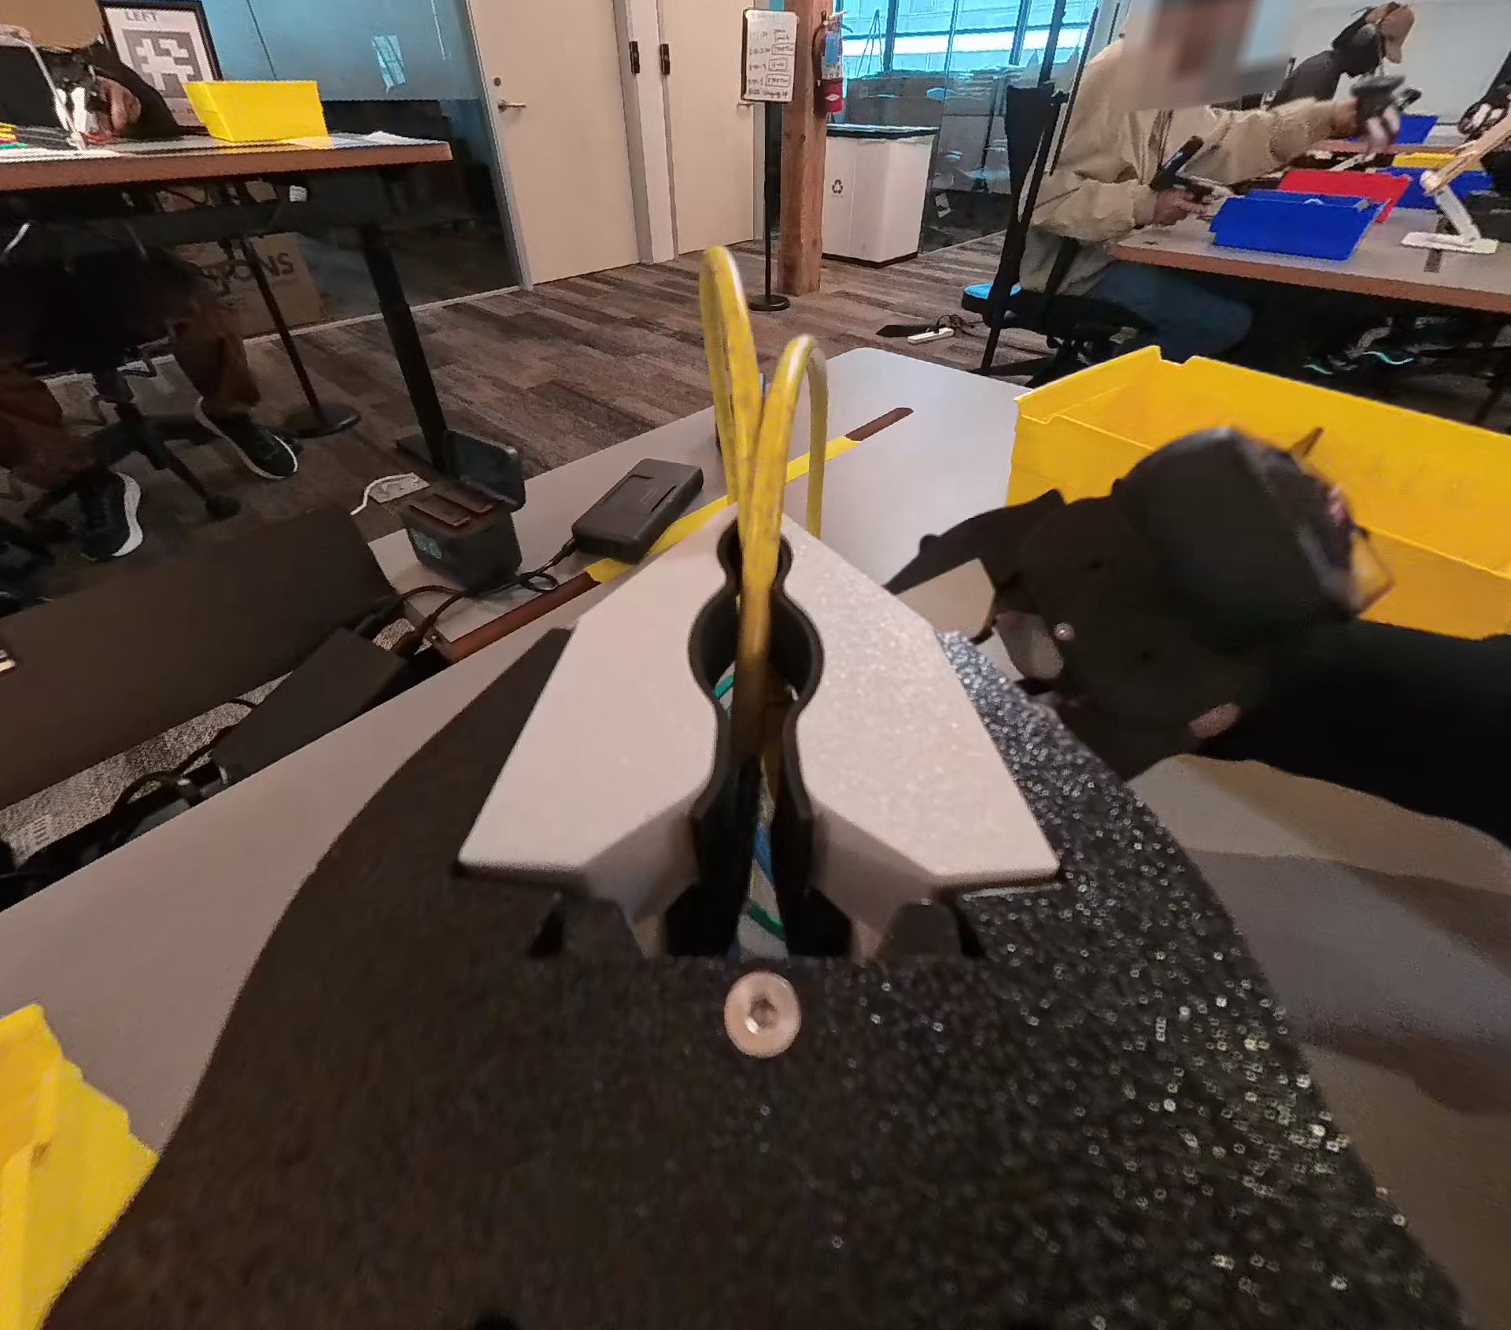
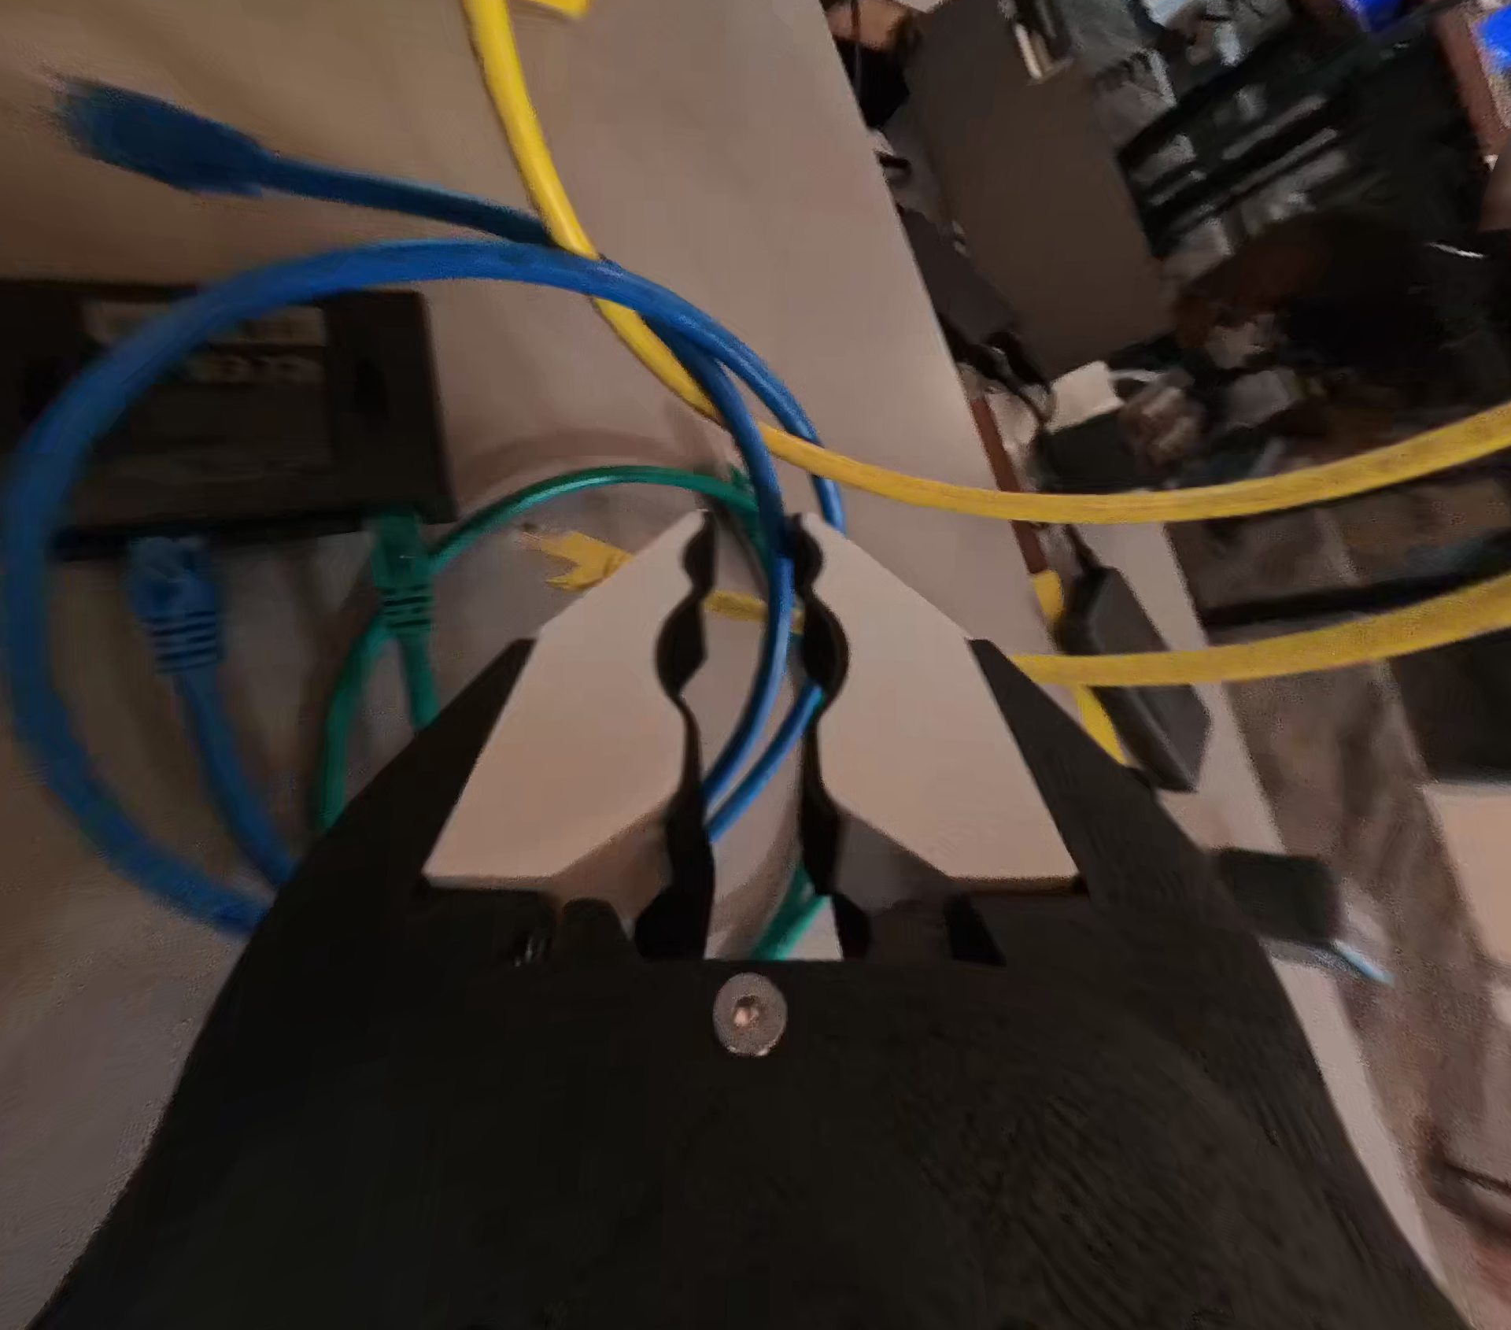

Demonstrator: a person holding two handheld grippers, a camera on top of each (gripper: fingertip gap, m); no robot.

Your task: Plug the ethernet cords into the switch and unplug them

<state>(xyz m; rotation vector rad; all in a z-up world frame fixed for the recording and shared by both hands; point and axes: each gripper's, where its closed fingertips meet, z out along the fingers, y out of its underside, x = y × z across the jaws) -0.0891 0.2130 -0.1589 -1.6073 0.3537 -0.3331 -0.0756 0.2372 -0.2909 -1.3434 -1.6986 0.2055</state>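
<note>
In the left wrist view my left gripper is shut on a yellow ethernet cord, which loops up above the fingers. My right gripper shows blurred to its right, low over the table. In the right wrist view my right gripper is open above the cords, with a loop of blue cord crossing under the gap. The black switch lies at the left with a blue plug and a green plug in its near edge. A loose blue plug and a loose yellow plug lie on the table.
A yellow bin stands on the grey table at the right, and another yellow bin at the near left. A black power adapter lies by the table's far edge. People work at other tables behind. About 15 centimeters separates my left fingertips from my right.
</note>
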